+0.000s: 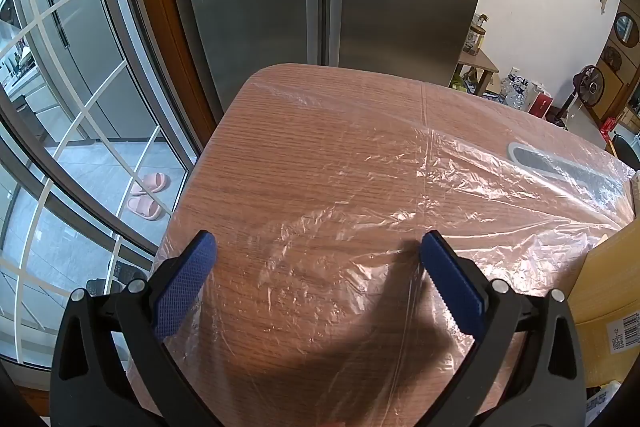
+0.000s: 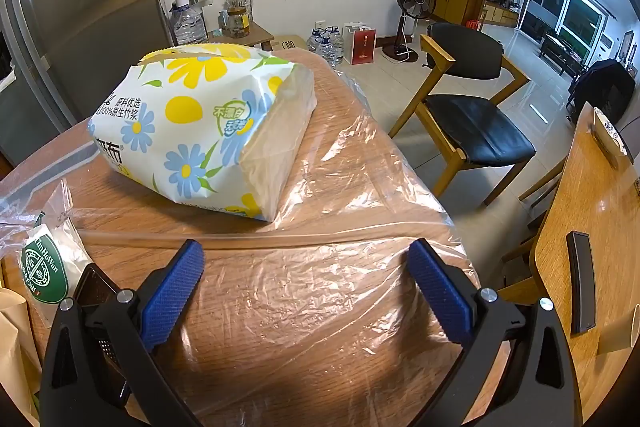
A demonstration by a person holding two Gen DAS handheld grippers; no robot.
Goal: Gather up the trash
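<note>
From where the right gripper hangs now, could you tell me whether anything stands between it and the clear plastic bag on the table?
Nothing visible does. The right gripper hangs open right above the clear plastic bag spread on the table. The flowered tissue pack rests on the bag's far part, beyond the fingers.

One tissue pack (image 2: 200, 123), one clear plastic sheet (image 2: 320, 291), two pink slippers (image 1: 148, 195), one chair (image 2: 472, 119)
</note>
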